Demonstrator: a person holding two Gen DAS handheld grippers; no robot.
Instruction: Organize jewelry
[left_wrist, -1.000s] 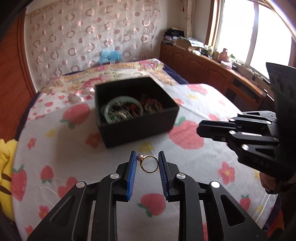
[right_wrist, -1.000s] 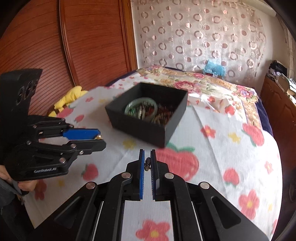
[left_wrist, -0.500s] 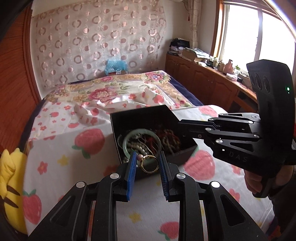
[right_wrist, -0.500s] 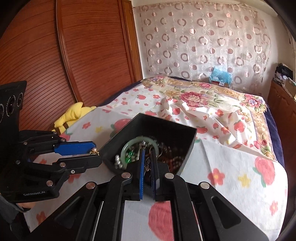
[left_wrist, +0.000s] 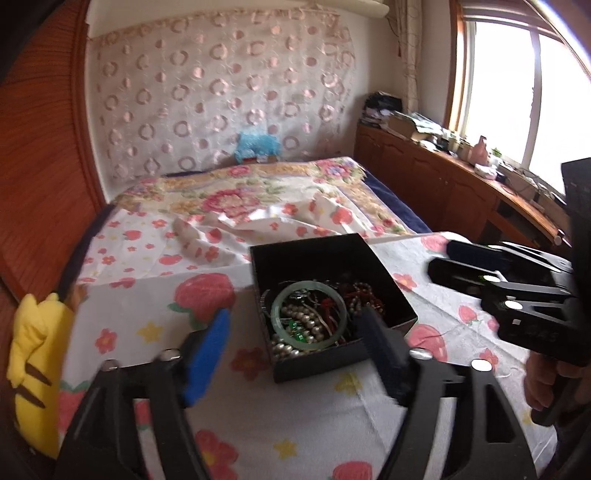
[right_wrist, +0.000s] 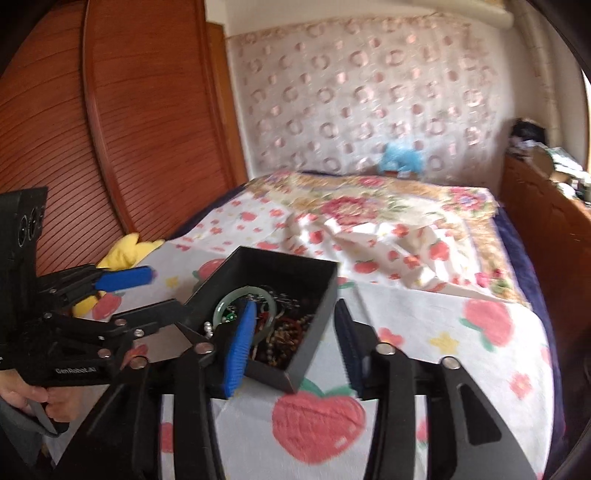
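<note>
I saw both tongs, left (left_wrist: 291, 347) and right (right_wrist: 295, 336), opening with nothing between them. The black box (left_wrist: 369, 254) held a green bangle (left_wrist: 280, 299) among tangled beads.

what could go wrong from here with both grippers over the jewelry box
1. Both jaws are opening with nothing visible between them. The left hand-held gripper sits at the near rim of the black box, so a small piece could land on the strawberry cloth.
2. The right hand-held gripper straddles the box's corner; a careless pull back might tip it.
3. Inside, the green bangle lies among tangled bead strands, which may snag.
</note>
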